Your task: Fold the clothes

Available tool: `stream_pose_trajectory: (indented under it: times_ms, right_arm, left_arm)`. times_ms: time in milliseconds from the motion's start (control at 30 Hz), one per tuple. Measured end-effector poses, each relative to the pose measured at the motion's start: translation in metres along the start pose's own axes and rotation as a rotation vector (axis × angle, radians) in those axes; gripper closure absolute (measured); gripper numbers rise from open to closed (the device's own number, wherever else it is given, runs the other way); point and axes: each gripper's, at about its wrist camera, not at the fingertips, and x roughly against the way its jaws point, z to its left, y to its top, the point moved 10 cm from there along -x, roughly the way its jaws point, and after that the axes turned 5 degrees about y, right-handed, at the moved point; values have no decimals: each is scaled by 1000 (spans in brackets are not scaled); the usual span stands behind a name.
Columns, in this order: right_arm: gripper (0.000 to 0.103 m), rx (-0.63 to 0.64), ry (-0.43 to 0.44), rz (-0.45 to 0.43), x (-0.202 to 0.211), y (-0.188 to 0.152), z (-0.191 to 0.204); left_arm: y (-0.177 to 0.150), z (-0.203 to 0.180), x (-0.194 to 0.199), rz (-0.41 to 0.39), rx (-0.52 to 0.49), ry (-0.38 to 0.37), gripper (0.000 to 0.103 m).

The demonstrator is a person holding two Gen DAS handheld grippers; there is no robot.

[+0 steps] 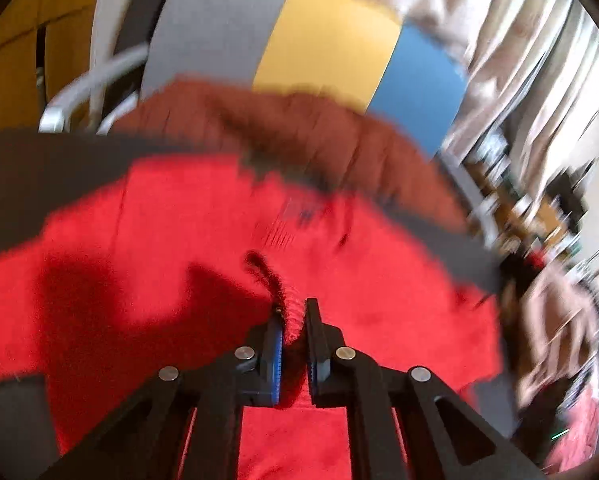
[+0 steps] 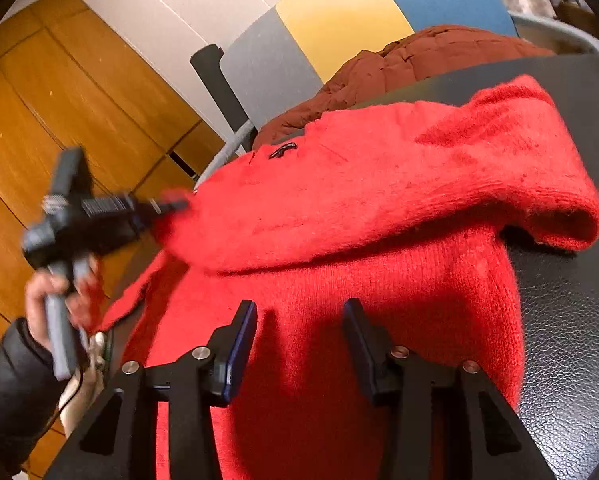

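Note:
A red knit sweater [image 2: 379,208] lies on a black leather-look table [image 2: 571,320], one part folded over the rest. My left gripper [image 1: 293,312] is shut on a ribbed edge of the sweater [image 1: 147,272]. It also shows in the right wrist view [image 2: 175,206], at the sweater's left edge, held by a hand. My right gripper [image 2: 299,312] is open and empty just above the near part of the sweater.
A dark red quilted jacket [image 2: 419,60] lies past the table's far edge, also in the left wrist view [image 1: 299,128]. Behind stand grey, yellow and blue panels [image 2: 339,12], wooden doors [image 2: 59,100] at left and curtains [image 1: 539,60] at right.

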Motion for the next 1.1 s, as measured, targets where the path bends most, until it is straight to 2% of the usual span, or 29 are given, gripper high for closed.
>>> stream_pose_trajectory:
  times_ms: [167, 367, 433, 500, 533, 567, 600, 667, 733, 867, 933, 967, 1033, 1100]
  right_arm:
    - [56, -53, 62, -14, 3, 1, -1]
    - [56, -83, 94, -22, 6, 1, -1]
    - [54, -115, 93, -10, 6, 4, -1]
    - [34, -155, 101, -21, 8, 12, 0]
    - [28, -175, 100, -54, 12, 20, 0]
    - [18, -189, 92, -87, 15, 28, -2]
    - [10, -203, 77, -109, 16, 35, -5]
    - [1, -239, 45, -148, 15, 49, -14]
    - [1, -275, 24, -188, 16, 62, -24]
    - [1, -346, -17, -269, 17, 86, -43]
    - [4, -331, -37, -322, 29, 94, -44]
    - [4, -316, -44, -314, 32, 92, -43]
    - [4, -284, -52, -242, 30, 78, -42]
    - [6, -225, -59, -143, 31, 56, -39]
  left_arm:
    - [30, 21, 31, -90, 71, -14, 95]
    - [64, 47, 68, -195, 157, -29, 95]
    - [46, 65, 48, -147, 187, 1, 95]
    - [28, 81, 29, -100, 213, 27, 95]
    - [19, 89, 20, -78, 226, 39, 95]
    - [11, 91, 15, -68, 229, 46, 95]
    - [1, 97, 8, -48, 234, 54, 95]
    - [-15, 104, -3, -10, 238, 74, 95]
    - [-30, 111, -13, 26, 240, 94, 95]
    - [-33, 105, -15, -8, 185, 149, 93]
    - [-34, 102, -16, -25, 158, 176, 92]
    - [-35, 101, -17, -33, 144, 190, 92]
    - [-36, 98, -18, -50, 116, 217, 92]
    - [-37, 95, -18, -67, 89, 244, 92]
